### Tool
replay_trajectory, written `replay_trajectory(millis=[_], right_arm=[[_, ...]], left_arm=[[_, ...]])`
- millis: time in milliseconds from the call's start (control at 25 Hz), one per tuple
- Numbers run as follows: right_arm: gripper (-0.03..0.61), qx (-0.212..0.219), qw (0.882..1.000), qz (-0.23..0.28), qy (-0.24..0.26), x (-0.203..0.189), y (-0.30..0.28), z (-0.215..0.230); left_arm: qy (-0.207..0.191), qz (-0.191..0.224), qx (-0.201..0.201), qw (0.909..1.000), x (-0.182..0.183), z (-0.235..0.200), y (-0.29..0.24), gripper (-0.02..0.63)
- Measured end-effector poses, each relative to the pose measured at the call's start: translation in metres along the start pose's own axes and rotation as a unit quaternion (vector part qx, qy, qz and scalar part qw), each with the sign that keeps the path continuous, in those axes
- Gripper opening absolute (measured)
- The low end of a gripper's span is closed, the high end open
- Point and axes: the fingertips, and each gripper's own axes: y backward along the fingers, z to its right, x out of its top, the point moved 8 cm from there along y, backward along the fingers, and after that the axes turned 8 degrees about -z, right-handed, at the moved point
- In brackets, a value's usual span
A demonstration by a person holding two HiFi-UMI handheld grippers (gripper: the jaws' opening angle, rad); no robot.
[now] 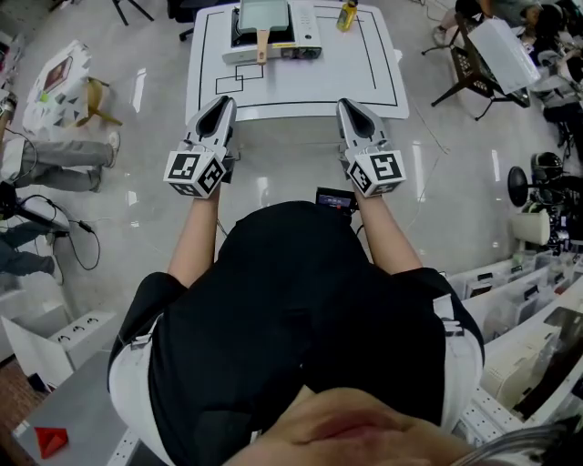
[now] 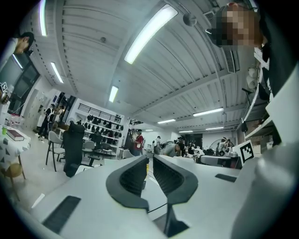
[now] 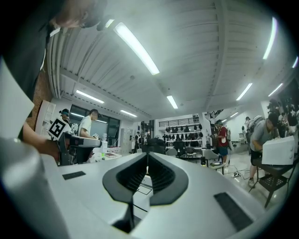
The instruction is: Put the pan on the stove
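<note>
At the far end of the white table (image 1: 364, 86), a rectangular grey pan (image 1: 261, 15) with a wooden handle sits on the portable stove (image 1: 305, 38). Both grippers hang before the table's near edge, well short of the pan. My left gripper (image 1: 221, 102) is shut with nothing held. My right gripper (image 1: 349, 105) is shut and empty too. In the left gripper view the jaws (image 2: 150, 161) point level across the table top. The right gripper view shows its jaws (image 3: 147, 161) tip to tip over the table's black lines.
A yellow bottle (image 1: 346, 15) stands right of the stove. A dark chair (image 1: 474, 64) is at the table's right, and a patterned seat (image 1: 59, 82) at its left. Cables cross the floor at left; white bins (image 1: 510, 300) sit at right. People stand in the background.
</note>
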Motion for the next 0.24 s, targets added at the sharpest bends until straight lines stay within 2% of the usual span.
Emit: replay_trajectory(millis=[240], right_arm=[[0.025, -0.001, 1.000, -0.003, -0.003, -0.0033, -0.0071, 0.0026]], left_arm=[[0.005, -0.003, 0.007, 1.0000, -0.0018, -0.0031, -0.0051, 0.049]])
